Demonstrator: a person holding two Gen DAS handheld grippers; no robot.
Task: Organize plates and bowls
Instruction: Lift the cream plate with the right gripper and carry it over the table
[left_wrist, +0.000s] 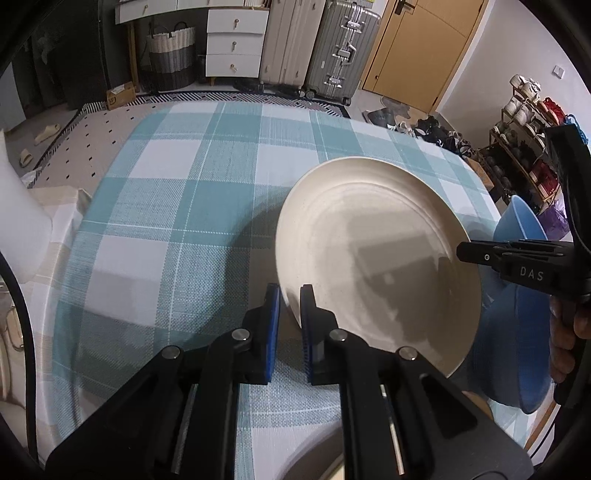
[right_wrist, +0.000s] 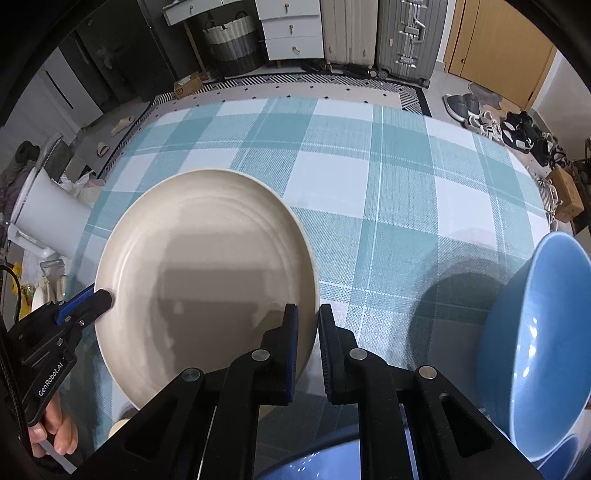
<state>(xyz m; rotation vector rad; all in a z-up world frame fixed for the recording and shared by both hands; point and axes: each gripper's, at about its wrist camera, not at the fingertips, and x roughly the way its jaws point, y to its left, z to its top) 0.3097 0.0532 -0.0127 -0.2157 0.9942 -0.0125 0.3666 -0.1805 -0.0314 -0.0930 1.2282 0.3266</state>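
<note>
A cream plate (left_wrist: 376, 254) hangs tilted above the checked tablecloth (left_wrist: 184, 206). My left gripper (left_wrist: 290, 295) is shut on its left rim. My right gripper (right_wrist: 308, 314) is shut on the opposite rim of the same plate (right_wrist: 207, 280). In the left wrist view the right gripper (left_wrist: 465, 253) reaches in from the right; in the right wrist view the left gripper (right_wrist: 103, 295) clamps the plate's left edge. A blue bowl (right_wrist: 535, 347) stands at the right, with more blue dishes (right_wrist: 314, 461) below it. The blue bowl also shows in the left wrist view (left_wrist: 517, 343).
The table's far and left parts show bare checked cloth (right_wrist: 369, 166). A white cylinder (right_wrist: 48, 221) stands off the table's left edge. Suitcases (left_wrist: 332, 44), a drawer unit (left_wrist: 236, 40), a basket (left_wrist: 171, 55) and a shoe rack (left_wrist: 528, 147) are on the floor beyond.
</note>
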